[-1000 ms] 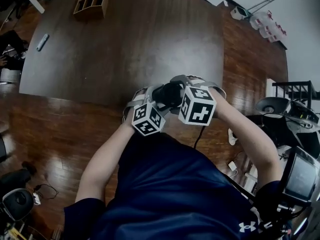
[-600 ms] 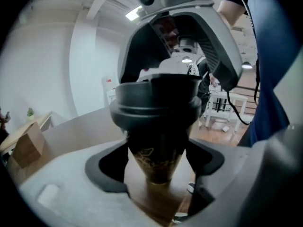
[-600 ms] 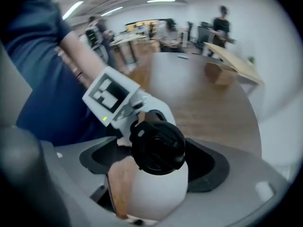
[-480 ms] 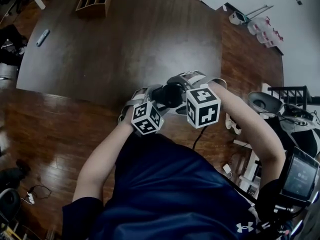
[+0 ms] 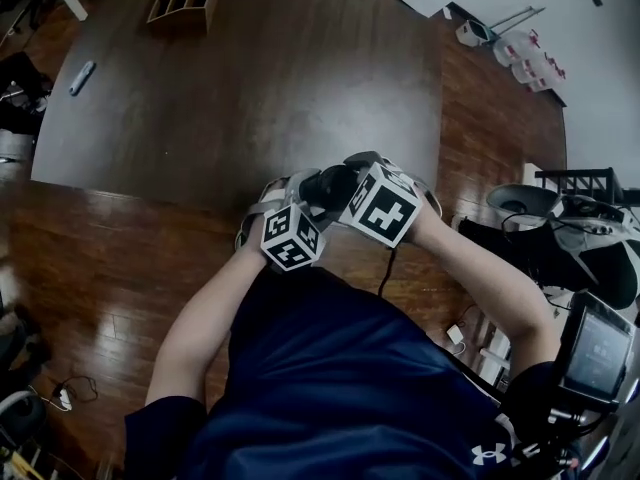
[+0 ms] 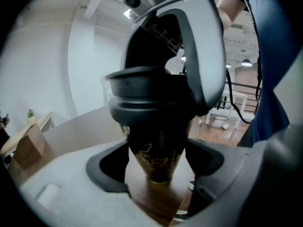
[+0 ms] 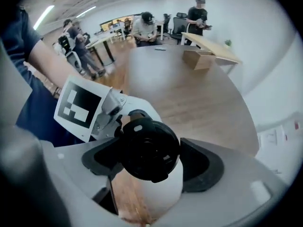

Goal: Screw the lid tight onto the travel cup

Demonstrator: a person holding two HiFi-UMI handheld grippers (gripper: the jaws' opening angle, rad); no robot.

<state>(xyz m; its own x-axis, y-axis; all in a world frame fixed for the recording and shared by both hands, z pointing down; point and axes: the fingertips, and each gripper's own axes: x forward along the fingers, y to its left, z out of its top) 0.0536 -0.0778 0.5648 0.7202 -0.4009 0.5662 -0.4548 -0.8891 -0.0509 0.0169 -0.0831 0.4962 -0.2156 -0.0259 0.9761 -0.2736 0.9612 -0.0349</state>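
Now right gripper (image 7: pixel 150 161) sits rolled over versus half-second ago, jaws closing on lid (image 7: pixel 147 148): fresh bite for another twist. Left gripper (image 6: pixel 158 162) clamped on cup (image 6: pixel 157 148), held mid-air near table (image 5: pixel 250 88) edge. Tightening likely unfinished.

A black lid (image 7: pixel 150 148) sits end-on between the fingers (image 7: pixel 204 167) of the right gripper (image 7: pixel 152 163), whose jaws are closing on it, pads at its rim. Up and left of the left finger is a marker cube (image 7: pixel 78 105). Beyond the fingers lies a table (image 7: pixel 189 91) with a box (image 7: pixel 199 59), and people (image 7: pixel 144 28) past it.
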